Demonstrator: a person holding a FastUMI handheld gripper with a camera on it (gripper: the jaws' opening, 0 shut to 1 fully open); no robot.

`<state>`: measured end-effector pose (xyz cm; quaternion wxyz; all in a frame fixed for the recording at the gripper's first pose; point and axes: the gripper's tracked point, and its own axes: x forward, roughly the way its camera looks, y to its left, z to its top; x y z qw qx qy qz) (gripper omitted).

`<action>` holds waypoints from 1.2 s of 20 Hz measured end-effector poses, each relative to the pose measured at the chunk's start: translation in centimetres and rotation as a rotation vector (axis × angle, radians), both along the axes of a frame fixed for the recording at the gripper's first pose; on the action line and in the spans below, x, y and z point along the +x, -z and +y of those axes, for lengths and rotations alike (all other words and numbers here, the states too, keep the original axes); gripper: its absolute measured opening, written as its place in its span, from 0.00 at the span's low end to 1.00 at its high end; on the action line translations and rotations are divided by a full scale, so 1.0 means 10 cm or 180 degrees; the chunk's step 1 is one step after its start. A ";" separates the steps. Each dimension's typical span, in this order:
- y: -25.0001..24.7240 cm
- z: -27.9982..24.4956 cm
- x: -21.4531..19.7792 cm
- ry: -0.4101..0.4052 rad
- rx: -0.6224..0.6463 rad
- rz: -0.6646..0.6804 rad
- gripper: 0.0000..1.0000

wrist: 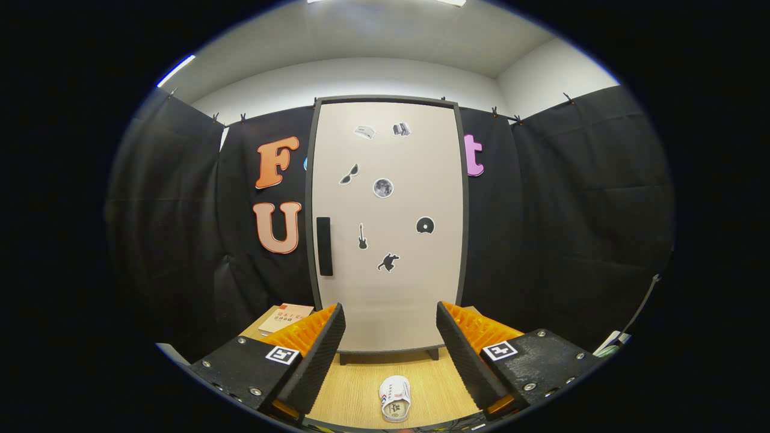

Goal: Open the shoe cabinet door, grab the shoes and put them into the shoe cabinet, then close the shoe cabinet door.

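Observation:
A tall beige shoe cabinet (pixel 388 288) stands on the wooden table (pixel 355 391), straight beyond my fingers. Its door is shut and carries several small stickers, with a dark vertical handle (pixel 325 246) on its left side. A white shoe (pixel 395 398) lies on the table between my fingers, its toe toward the cabinet. My gripper (pixel 391 337) is open, its two fingers wide apart with nothing held. It hovers above the table, in front of the cabinet and well short of it.
A book (pixel 285 317) lies on the table left of the cabinet, behind the left finger. Black cloth walls close the booth on both sides and behind the cabinet. A white object (pixel 610 347) shows at the far right, low down.

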<state>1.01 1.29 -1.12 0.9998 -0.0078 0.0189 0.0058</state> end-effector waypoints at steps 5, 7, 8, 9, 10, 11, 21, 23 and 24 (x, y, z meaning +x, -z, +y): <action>0.03 0.21 0.21 -0.0080 -0.0005 0.0011 0.95; 0.02 0.37 0.36 -0.0145 -0.0002 -0.0010 0.95; 0.01 0.44 0.46 -0.0171 -0.0012 -0.0026 0.95; -0.01 0.52 0.56 -0.0190 -0.0023 -0.0053 0.95; -0.01 0.60 0.68 -0.0216 -0.0033 -0.0066 0.95; -0.02 0.68 0.80 -0.0240 -0.0032 -0.0091 0.95; -0.10 1.25 2.02 -0.0265 -0.0155 -0.0220 0.95; -0.14 1.33 2.18 -0.0255 -0.0151 -0.0233 0.95; -0.17 1.36 2.25 -0.0254 -0.0136 -0.0248 0.96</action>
